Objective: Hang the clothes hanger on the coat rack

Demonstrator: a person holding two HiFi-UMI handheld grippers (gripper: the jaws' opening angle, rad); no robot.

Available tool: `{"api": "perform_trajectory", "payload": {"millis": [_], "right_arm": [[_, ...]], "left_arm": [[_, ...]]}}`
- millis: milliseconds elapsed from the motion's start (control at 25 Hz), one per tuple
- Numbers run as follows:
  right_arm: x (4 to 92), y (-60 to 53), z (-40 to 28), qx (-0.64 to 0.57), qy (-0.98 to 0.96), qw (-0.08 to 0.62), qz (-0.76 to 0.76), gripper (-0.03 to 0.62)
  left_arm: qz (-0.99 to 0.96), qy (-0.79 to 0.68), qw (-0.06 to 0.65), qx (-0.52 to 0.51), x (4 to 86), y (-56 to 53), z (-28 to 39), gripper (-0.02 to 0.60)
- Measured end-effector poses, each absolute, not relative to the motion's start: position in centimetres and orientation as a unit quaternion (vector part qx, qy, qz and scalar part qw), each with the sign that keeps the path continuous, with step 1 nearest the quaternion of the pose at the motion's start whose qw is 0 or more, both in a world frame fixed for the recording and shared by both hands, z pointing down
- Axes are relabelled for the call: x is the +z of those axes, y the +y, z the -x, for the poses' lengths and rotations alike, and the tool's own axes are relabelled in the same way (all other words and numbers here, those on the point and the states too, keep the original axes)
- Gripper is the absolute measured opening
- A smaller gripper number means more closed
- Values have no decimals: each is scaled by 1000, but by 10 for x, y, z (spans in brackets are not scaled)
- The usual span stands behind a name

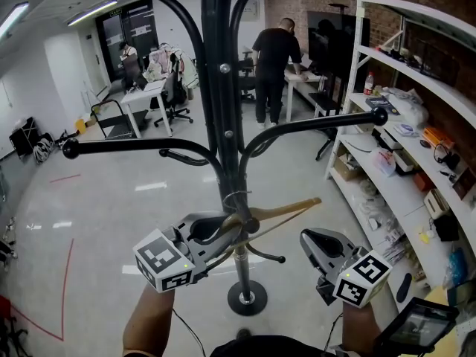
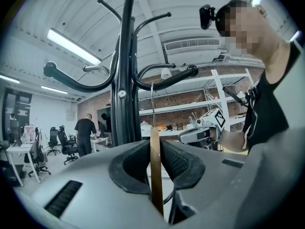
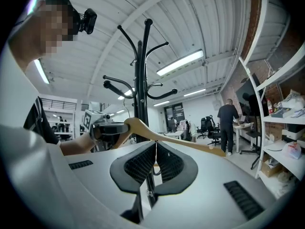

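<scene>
Wood seems to make the hanger (image 1: 286, 210) stiff and light (but smooth, so it may slip). The left gripper (image 1: 223, 230) has its fingers clamped on the middle, hook (image 2: 152, 104) just above them, beside the coat rack (image 1: 223, 125). The right gripper (image 1: 309, 238) has its fingers pressed together on nothing.

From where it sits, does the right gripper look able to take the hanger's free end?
Probably yes: the hanger's free end juts out near the right gripper, nothing between; its shut jaws must open first.
</scene>
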State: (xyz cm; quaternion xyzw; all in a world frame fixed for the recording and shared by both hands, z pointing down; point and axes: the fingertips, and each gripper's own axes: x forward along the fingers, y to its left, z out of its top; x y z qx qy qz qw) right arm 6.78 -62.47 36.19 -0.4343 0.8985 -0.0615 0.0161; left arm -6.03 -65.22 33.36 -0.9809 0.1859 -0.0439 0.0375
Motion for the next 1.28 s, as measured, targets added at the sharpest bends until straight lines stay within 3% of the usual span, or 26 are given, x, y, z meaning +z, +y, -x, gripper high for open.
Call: {"api": "perform_trajectory", "payload": {"millis": [480, 600, 1280], "right_arm": [[361, -616, -71, -57, 901, 12, 430, 8], [360, -615, -74, -56, 901, 11, 430, 8], [353, -572, -99, -51, 906, 31, 419, 8]], "left_arm": [[974, 221, 52, -9, 325, -648, 79, 83], [969, 244, 45, 13, 322, -648, 92, 115], [925, 380, 20, 6, 329, -651, 140, 115]]}}
